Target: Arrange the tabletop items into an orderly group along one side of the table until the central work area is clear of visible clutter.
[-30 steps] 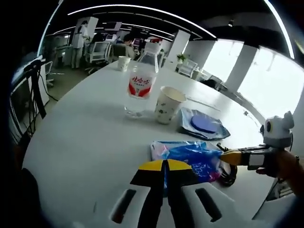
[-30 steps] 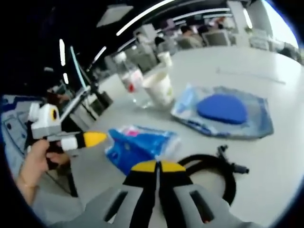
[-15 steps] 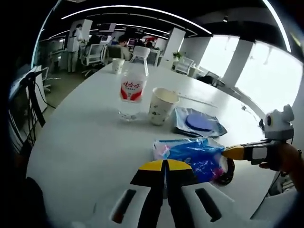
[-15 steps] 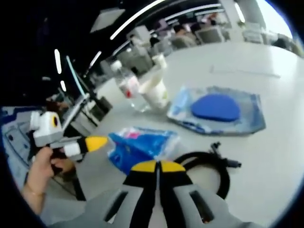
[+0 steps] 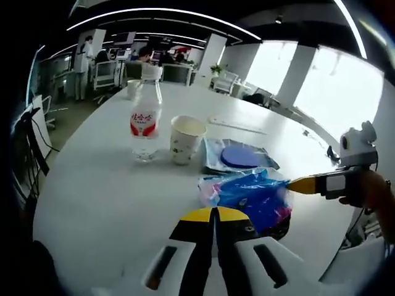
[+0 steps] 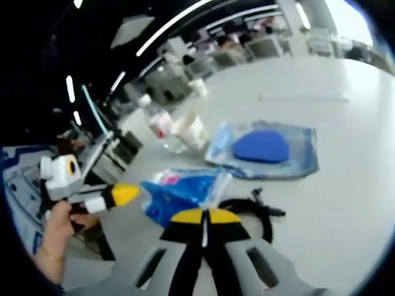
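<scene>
Nearest in the left gripper view, the left claw (image 5: pixel 215 214) hangs with its yellow-tipped jaws pressed together, holding nothing, just short of a blue plastic packet (image 5: pixel 252 196) lying on the white surface (image 5: pixel 105 185). The right claw (image 6: pixel 204 216) is likewise narrow and empty in the right gripper view, poised over a coiled black cable (image 6: pixel 250 210) that touches the packet's edge. Beyond the packet sits a clear pouch with a blue pad (image 5: pixel 237 156), then a paper cup (image 5: pixel 184 139) and a water bottle (image 5: pixel 145 121) just beside each other. A second paper cup (image 5: pixel 133 89) stands well apart at the far end. By my reading, the arranging has hardly begun: the items lie loosely in the middle, nothing is gripped, and all remain to be moved along one side.
</scene>
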A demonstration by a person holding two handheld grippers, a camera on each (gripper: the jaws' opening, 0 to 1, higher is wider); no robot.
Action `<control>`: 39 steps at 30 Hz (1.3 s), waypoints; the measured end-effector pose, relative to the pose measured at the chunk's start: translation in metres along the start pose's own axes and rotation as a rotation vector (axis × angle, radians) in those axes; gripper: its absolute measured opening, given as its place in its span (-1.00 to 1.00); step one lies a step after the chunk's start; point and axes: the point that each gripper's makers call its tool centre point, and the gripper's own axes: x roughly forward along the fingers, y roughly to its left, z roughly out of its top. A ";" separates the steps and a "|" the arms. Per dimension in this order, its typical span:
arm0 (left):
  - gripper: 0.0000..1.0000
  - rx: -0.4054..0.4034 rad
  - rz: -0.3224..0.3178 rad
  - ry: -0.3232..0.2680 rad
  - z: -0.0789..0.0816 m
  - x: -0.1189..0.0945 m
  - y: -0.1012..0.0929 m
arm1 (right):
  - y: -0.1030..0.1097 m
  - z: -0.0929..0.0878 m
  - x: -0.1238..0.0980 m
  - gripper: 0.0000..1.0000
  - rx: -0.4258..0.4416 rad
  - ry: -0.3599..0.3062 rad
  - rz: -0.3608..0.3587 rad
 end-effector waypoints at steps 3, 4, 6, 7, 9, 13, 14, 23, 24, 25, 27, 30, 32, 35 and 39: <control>-1.00 0.013 -0.022 0.011 0.000 0.002 -0.007 | -0.005 0.002 -0.007 -1.00 0.007 -0.001 -0.009; -1.00 0.018 -0.026 0.013 0.001 0.003 -0.009 | -0.006 0.002 -0.009 -1.00 0.005 -0.003 -0.010; -1.00 0.033 -0.039 0.016 0.002 0.004 -0.016 | -0.008 0.004 -0.014 -1.00 -0.001 -0.005 -0.015; -1.00 0.043 -0.049 0.018 0.003 0.005 -0.019 | -0.010 0.005 -0.016 -1.00 -0.002 -0.006 -0.018; -1.00 0.047 -0.059 0.019 0.004 0.006 -0.023 | -0.014 0.006 -0.021 -1.00 -0.004 -0.008 -0.029; -1.00 0.070 -0.081 0.022 0.007 0.010 -0.032 | -0.019 0.009 -0.029 -1.00 0.003 -0.015 -0.031; -1.00 0.074 -0.088 0.024 0.007 0.011 -0.034 | -0.020 0.010 -0.031 -1.00 0.004 -0.016 -0.032; -1.00 0.110 -0.158 0.033 0.009 0.020 -0.060 | -0.037 0.017 -0.054 -1.00 0.028 -0.026 -0.047; -1.00 0.110 -0.163 0.035 0.009 0.021 -0.063 | -0.039 0.018 -0.055 -1.00 0.032 -0.029 -0.049; -1.00 0.115 -0.169 0.036 0.009 0.022 -0.065 | -0.041 0.019 -0.057 -1.00 0.036 -0.030 -0.050; -1.00 0.132 -0.184 0.043 0.009 0.025 -0.072 | -0.046 0.020 -0.062 -1.00 0.038 -0.033 -0.060; -1.00 0.139 -0.208 0.048 0.010 0.030 -0.083 | -0.055 0.022 -0.068 -1.00 0.035 -0.031 -0.083; -1.00 0.149 -0.216 0.053 0.012 0.033 -0.087 | -0.058 0.022 -0.071 -1.00 0.033 -0.030 -0.090; -1.00 0.152 -0.229 0.053 0.014 0.037 -0.093 | -0.062 0.020 -0.075 -1.00 0.033 -0.025 -0.099; -1.00 0.161 -0.243 0.057 0.016 0.041 -0.100 | -0.068 0.021 -0.079 -1.00 0.037 -0.029 -0.111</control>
